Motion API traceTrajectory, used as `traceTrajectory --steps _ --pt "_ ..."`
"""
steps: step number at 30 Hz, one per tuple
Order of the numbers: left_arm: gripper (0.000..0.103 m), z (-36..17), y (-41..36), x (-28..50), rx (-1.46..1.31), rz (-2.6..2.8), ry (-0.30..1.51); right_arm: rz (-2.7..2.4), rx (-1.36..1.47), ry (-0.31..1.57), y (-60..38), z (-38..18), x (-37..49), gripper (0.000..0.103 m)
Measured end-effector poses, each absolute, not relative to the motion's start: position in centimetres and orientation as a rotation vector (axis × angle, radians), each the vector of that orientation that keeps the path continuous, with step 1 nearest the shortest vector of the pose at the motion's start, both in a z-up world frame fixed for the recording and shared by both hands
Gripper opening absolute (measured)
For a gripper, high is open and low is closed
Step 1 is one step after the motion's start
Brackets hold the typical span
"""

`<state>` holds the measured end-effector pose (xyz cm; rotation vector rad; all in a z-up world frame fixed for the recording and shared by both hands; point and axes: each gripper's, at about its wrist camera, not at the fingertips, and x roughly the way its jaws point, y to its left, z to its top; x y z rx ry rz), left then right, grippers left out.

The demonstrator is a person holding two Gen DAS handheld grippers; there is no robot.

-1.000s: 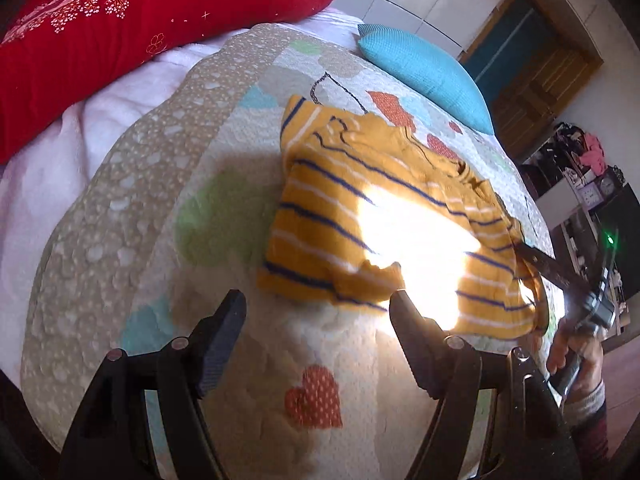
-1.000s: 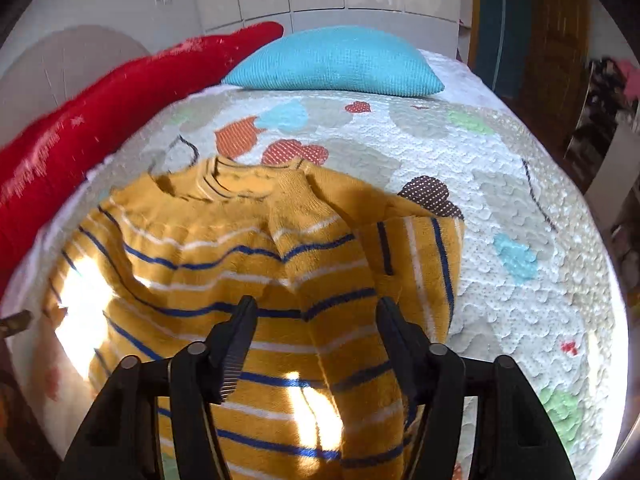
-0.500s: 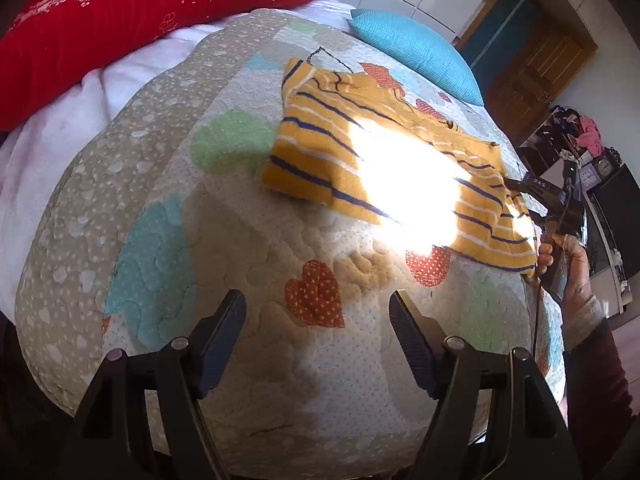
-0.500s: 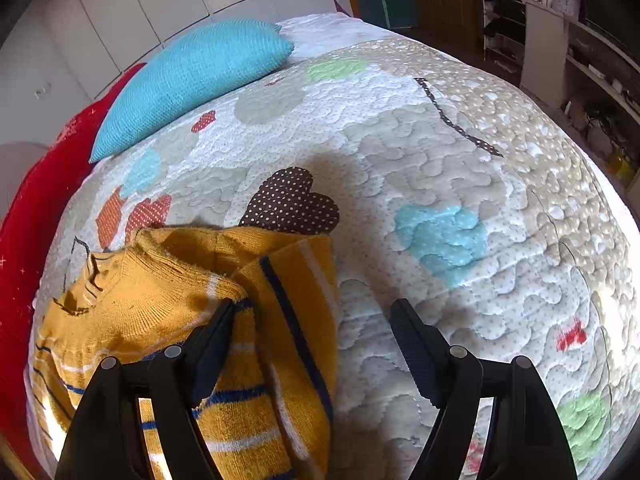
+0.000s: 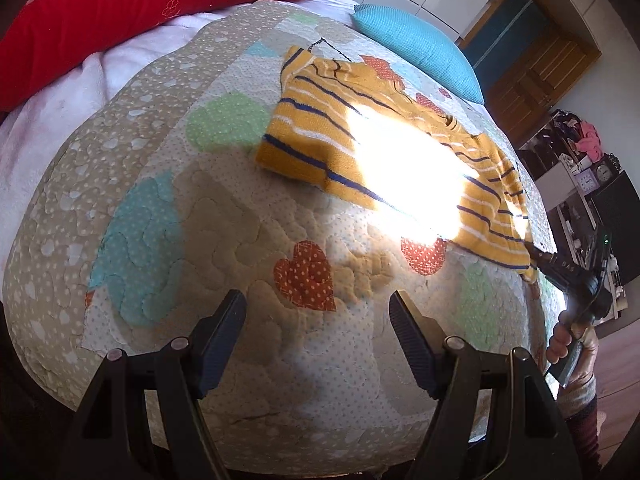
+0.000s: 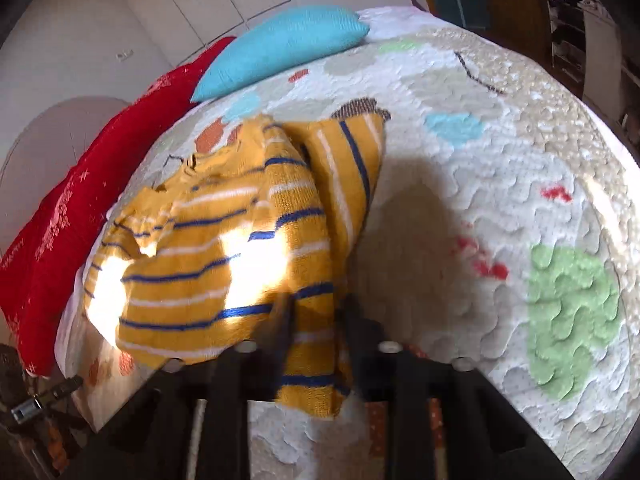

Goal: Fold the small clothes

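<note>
A small mustard-yellow sweater [image 5: 320,136] with blue and white stripes lies on the quilted bed; it also shows in the right wrist view [image 6: 224,248]. A bright sun patch washes out its middle. My left gripper [image 5: 318,316] is open and empty, hovering over the quilt well short of the sweater's near edge. My right gripper [image 6: 316,320] has its jaws narrowed around the sweater's lower right edge, with the fabric between them; the view is motion-blurred. It also shows at the sweater's corner in the left wrist view [image 5: 560,268].
A patchwork quilt [image 5: 168,208] with hearts covers the bed. A red pillow [image 5: 120,4] and a teal pillow [image 5: 416,48] lie at the head. Shelves and a wooden door [image 5: 536,68] stand beyond the bed's right side.
My right gripper went from open beside the sweater to closed on its lower edge. My left gripper has drawn back from the sweater and stays open.
</note>
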<state>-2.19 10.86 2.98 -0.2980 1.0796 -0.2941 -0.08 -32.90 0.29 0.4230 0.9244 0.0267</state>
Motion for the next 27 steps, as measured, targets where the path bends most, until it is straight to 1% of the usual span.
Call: traceTrajectory --steps 2,3,5,6,8,12,15,18,19,20,24,27 --pt "0.073 3.4 10.6 -2.4 -0.28 -0.292 1.067 -0.012 0.445 0.92 -34.0 -0.6 -0.5 0.015" --pt "0.073 3.7 10.5 -2.5 -0.267 -0.283 1.06 -0.015 0.475 0.917 -34.6 -0.8 -0.7 0.018" --pt "0.073 4.0 10.6 -2.7 -0.249 -0.264 1.048 -0.071 0.449 0.912 -34.8 0.0 -0.7 0.027" --pt "0.073 4.1 10.6 -2.7 -0.244 -0.256 1.043 -0.118 0.4 0.901 -34.7 0.7 -0.6 0.036" --pt "0.075 4.0 10.7 -2.8 -0.238 -0.244 1.038 -0.197 0.317 0.837 -34.0 2.6 -1.1 0.036" --pt "0.076 3.4 10.1 -2.7 -0.233 -0.251 1.052 -0.101 0.308 0.722 -32.0 5.8 -0.5 0.036" --pt "0.076 3.1 9.4 -2.8 -0.226 -0.275 1.057 0.025 0.33 0.757 -29.7 5.7 2.8 0.036" --pt "0.076 3.2 9.0 -3.0 -0.206 -0.284 1.048 0.089 0.374 0.83 -28.3 4.0 7.4 0.037" --pt "0.076 3.3 9.1 -3.1 -0.2 -0.282 1.045 0.097 0.402 0.86 -28.6 3.2 9.1 0.042" --pt "0.076 3.3 9.3 -3.2 -0.197 -0.278 1.042 0.092 0.431 0.885 -29.2 2.4 10.8 0.043" --pt "0.076 3.1 10.8 -3.4 -0.21 -0.242 1.045 -0.02 0.542 0.9 -32.9 0.7 14.7 0.044" --pt "0.076 2.8 12.2 -3.6 -0.227 -0.211 1.053 -0.052 0.607 0.894 -33.7 1.3 15.2 0.044"
